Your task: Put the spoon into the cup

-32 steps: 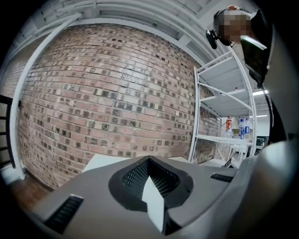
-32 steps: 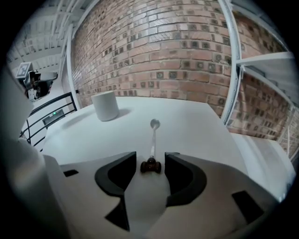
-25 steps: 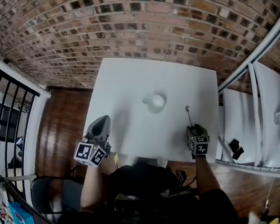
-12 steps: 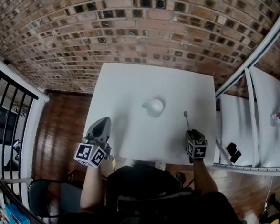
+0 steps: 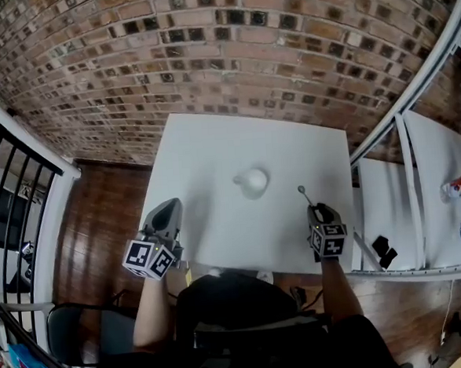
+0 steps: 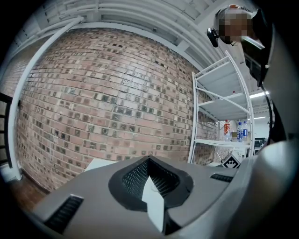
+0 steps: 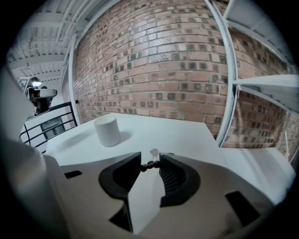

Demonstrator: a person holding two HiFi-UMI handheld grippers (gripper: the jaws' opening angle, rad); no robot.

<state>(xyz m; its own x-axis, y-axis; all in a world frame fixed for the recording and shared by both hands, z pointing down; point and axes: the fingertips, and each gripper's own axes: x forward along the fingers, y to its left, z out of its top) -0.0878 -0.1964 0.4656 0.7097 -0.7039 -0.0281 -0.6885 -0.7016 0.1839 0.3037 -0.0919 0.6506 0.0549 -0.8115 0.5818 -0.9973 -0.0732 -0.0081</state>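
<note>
Lifted off the table [image 5: 213, 157], the spoon [image 7: 154, 153] now juts forward from the right gripper [image 7: 150, 164]. That gripper's jaws have just been closing and are clamped on the spoon's dark, beaded handle. A second ago the spoon lay flat on the table ahead of that gripper. Its small rounded bowl looks pale and shiny. The cup [image 5: 254, 179], a plain white matte cylinder, stands upright mid-table, unmoved, well apart to the spoon's left. The left gripper [image 5: 170, 209] hangs by the table's near-left edge as before, jaws together, empty. The table is smooth and white, with a rough brick wall [image 5: 229, 46] behind it.
</note>
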